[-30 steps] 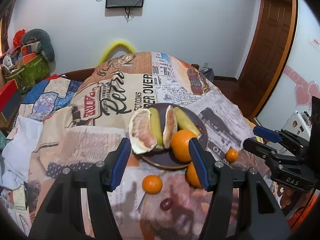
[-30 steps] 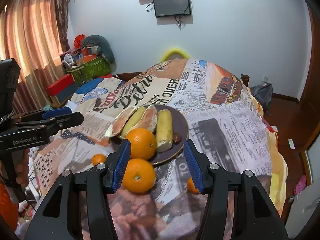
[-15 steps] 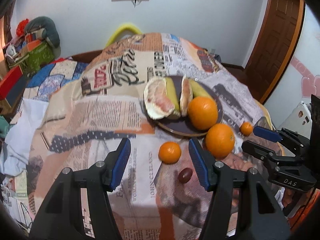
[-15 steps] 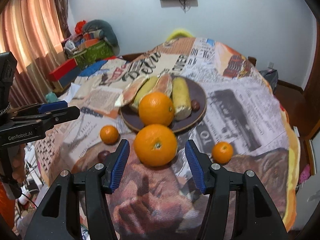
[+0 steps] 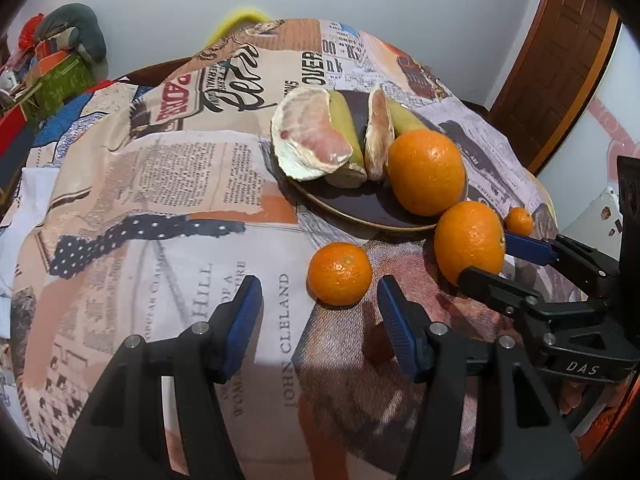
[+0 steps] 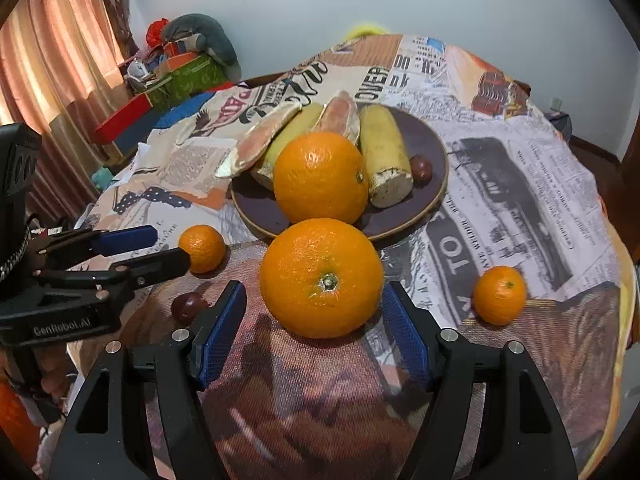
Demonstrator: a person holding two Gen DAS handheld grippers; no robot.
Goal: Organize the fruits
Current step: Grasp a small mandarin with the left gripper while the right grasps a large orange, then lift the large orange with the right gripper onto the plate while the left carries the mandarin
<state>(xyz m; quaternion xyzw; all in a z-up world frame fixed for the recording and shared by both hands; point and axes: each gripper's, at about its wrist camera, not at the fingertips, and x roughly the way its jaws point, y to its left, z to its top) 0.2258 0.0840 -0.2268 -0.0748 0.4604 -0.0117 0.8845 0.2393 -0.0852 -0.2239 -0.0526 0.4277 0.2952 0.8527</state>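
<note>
Fingers of the right gripper (image 6: 314, 320) stand spread around the large round orange (image 6: 321, 278), just before the dark round plate (image 6: 436, 200); the left gripper (image 5: 318, 312), also spread, faces the small mandarin (image 5: 339, 273). Center first, then squeeze gently.

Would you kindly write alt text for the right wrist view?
The open right gripper frames a large orange lying on a newsprint-patterned tablecloth. Behind it, a dark plate holds another orange and pomelo pieces; the left gripper enters from the left.
</note>
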